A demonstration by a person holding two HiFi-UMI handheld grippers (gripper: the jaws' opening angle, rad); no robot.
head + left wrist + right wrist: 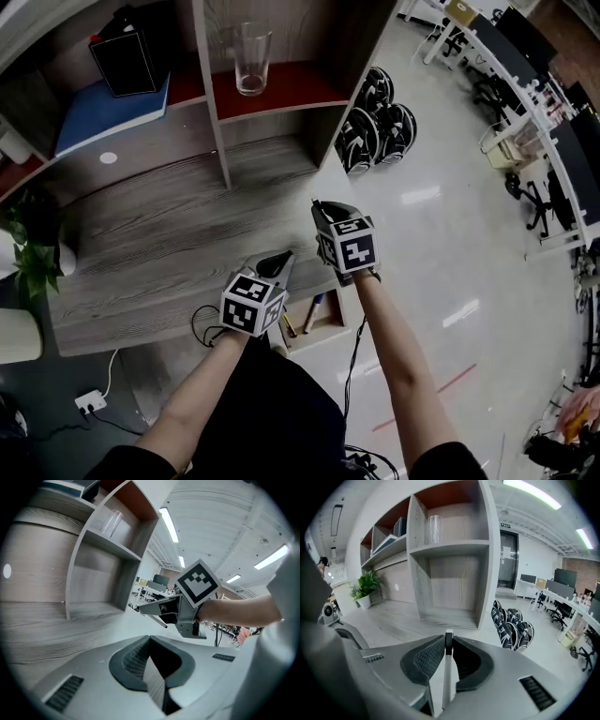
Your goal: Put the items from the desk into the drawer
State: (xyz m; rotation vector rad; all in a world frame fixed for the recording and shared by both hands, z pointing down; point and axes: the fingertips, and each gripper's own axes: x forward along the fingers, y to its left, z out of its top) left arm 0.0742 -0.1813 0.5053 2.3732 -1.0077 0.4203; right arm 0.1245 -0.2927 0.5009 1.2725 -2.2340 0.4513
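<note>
The grey wooden desk (pixel 169 244) has no loose items on the stretch I see. Below its front edge the wooden drawer (pixel 330 330) stands open with a pen (pixel 314 312) and a yellowish item (pixel 289 325) inside. My left gripper (pixel 278 262) (pixel 150 639) hovers over the desk's front edge, its tips together and nothing between them. My right gripper (pixel 323 211) (pixel 448 634) is at the desk's right corner, above and beyond the drawer. Its jaws stand a narrow slit apart. A thin pale strip shows in the slit; I cannot tell whether it is a held thing.
A shelf unit at the back of the desk holds a glass (pixel 251 58), a blue book (pixel 103 112) and a black box (pixel 127 56). A plant (pixel 33 248) stands at the left. Black-and-white round objects (pixel 375 122) lie on the floor right of the desk.
</note>
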